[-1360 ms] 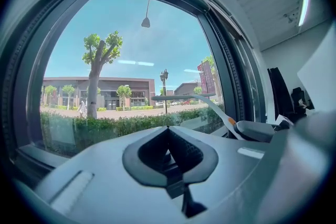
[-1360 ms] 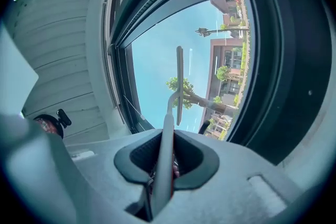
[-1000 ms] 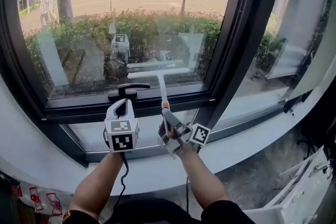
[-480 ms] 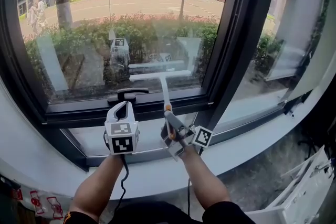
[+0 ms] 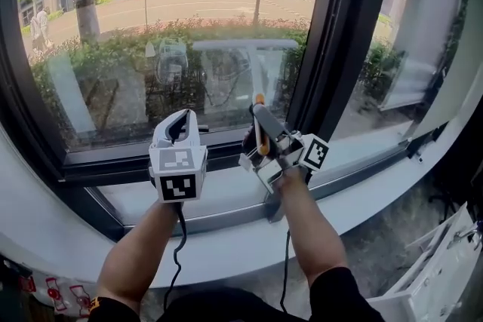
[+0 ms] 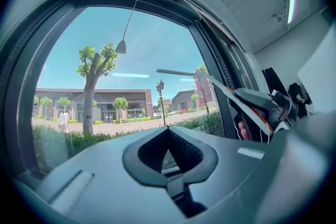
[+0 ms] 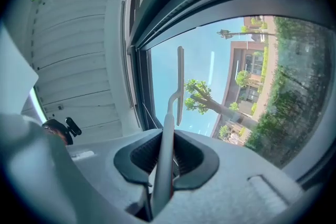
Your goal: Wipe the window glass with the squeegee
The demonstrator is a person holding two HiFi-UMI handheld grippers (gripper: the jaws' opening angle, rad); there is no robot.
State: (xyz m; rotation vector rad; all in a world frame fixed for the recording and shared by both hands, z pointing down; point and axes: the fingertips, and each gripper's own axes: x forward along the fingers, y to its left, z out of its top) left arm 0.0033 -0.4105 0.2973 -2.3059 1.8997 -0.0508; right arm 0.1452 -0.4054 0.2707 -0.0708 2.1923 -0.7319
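While the right tool pinches the one squeegee (blade at the glass), the left tool is pressed together.

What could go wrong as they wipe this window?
1. The right gripper pinches only the handle of the slim grey-and-orange squeegee. Pressing on the window glass might twist it and leave streaks.
2. The right end of the pale blade sits near the dark window frame and could knock it.
3. The idle left gripper hangs close to the lower frame and may bump it.
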